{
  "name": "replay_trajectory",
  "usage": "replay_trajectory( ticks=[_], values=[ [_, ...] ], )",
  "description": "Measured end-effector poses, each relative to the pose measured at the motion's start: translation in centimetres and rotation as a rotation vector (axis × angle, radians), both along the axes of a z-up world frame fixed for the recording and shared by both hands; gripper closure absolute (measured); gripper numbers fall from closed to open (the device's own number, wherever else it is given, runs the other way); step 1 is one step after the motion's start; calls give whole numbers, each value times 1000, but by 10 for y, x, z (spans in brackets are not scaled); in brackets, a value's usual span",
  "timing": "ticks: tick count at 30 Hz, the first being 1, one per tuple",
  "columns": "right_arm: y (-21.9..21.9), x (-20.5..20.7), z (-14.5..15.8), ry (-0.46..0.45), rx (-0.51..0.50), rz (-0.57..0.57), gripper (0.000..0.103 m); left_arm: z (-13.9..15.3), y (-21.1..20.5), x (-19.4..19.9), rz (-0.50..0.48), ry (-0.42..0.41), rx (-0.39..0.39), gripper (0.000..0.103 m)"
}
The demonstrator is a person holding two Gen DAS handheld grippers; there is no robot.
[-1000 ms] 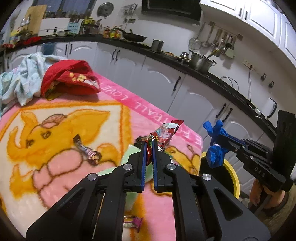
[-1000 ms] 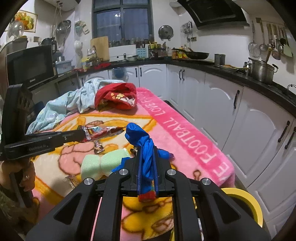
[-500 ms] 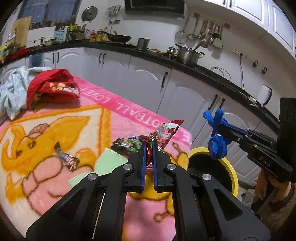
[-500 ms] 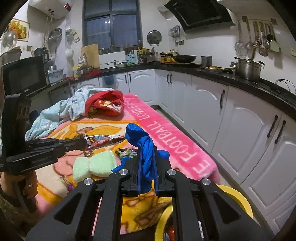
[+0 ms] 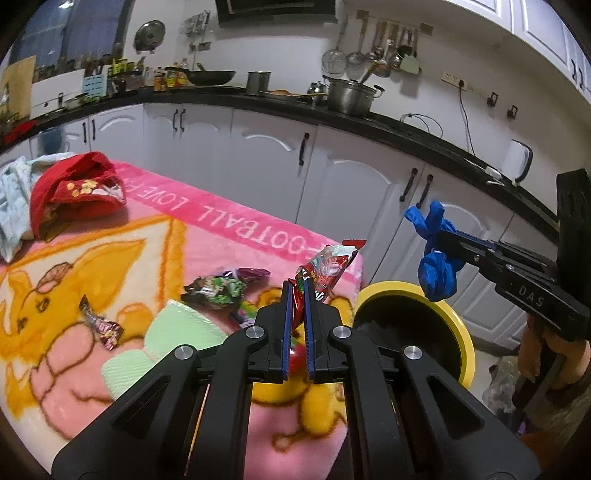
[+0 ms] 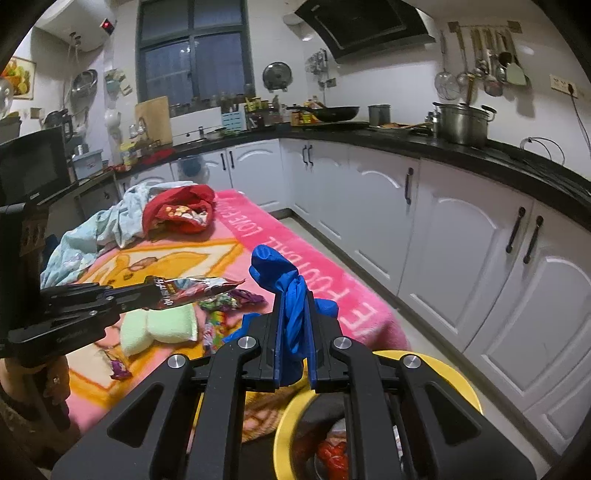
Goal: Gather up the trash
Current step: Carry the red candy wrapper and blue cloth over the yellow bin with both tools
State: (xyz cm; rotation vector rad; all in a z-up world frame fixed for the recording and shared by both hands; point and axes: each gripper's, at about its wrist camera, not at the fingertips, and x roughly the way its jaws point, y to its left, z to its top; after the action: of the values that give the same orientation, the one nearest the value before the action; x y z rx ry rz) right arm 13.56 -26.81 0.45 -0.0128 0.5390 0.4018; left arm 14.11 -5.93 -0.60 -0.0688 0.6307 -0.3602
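left gripper (image 5: 298,295) | red foil snack wrapper (image 5: 325,266) is pinched upright, clear of pink blanket (image 5: 229,221) | right gripper (image 6: 293,314) | crumpled blue plastic glove (image 6: 286,288) is clamped | yellow-rimmed round bin (image 5: 463,343) is kept at 3 o'clock for dropping

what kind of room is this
A home kitchen, most likely: white cabinets under a black countertop, a steel stockpot beside hanging utensils, and a black range hood.

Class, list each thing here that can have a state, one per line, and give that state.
Left gripper: shut on red snack wrapper.
Right gripper: shut on blue glove.
Yellow-rimmed bin: open, trash inside.
Green sponge: lying on blanket.
Loose wrappers: uncollected.
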Motion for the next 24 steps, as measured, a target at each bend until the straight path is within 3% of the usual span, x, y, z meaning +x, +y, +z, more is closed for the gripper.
replay_trajectory(
  ticks=[24],
  values=[
    [-77,-11,-33,56,4,-184,93,-36,-92,9,-172,58,89,100]
  ],
)
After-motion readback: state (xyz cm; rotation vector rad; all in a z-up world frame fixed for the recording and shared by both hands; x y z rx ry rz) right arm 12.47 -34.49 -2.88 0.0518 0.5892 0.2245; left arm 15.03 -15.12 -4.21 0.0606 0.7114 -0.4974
